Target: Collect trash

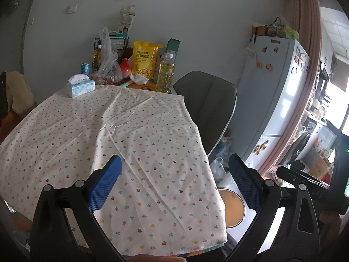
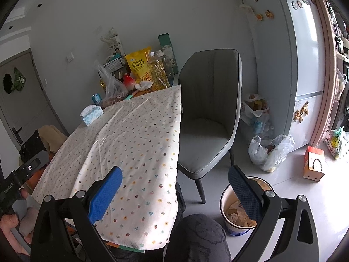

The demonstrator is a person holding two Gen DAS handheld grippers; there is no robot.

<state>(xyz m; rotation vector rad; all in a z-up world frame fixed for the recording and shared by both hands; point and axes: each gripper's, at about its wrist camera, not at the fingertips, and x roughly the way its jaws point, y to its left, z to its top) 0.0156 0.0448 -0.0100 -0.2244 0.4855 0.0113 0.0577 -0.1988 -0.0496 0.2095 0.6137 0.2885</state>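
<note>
A crumpled white tissue [image 1: 138, 79] [image 2: 144, 85] lies at the far end of the table, among bottles and a yellow snack bag [image 1: 145, 60]. A round trash bin [image 2: 224, 214] stands on the floor right of the table's near corner, with crumpled paper inside; the left wrist view shows its rim [image 1: 243, 209] below the cloth's edge. My left gripper [image 1: 174, 163] hangs open over the near part of the flowered tablecloth [image 1: 130, 131], nothing between its blue pads. My right gripper [image 2: 175, 172] is open too, spanning the table's corner and the bin.
A tissue box [image 1: 80, 86], a blue can [image 1: 85, 68], a plastic bag [image 1: 108, 65] and oil bottles [image 1: 165, 74] crowd the far end. A grey chair [image 2: 209, 120] stands right of the table. Fridge [image 2: 301, 54], floor bags [image 2: 270, 150] and an orange box [image 2: 314, 163] sit beyond. A knee [image 2: 196, 235] is below.
</note>
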